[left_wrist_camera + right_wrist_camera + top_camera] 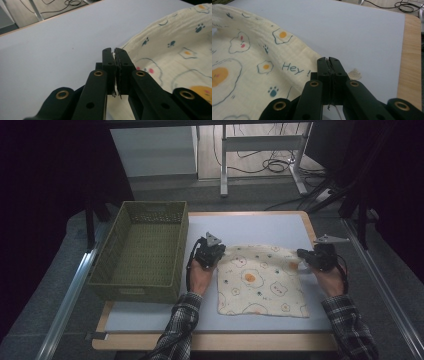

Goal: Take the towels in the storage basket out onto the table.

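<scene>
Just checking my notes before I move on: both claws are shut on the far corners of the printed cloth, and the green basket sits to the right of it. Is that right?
One thing is off: the green basket sits to the left of the printed cloth, as the high view shows. The rest holds: the left claw and right claw are each shut on a far corner.

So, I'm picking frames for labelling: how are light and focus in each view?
High view: dim, dark at both sides, cloth and basket readable. Left gripper view: bright, even, sharp on left gripper, no glare. Right gripper view: likewise bright, print crisp beside right gripper.
</scene>
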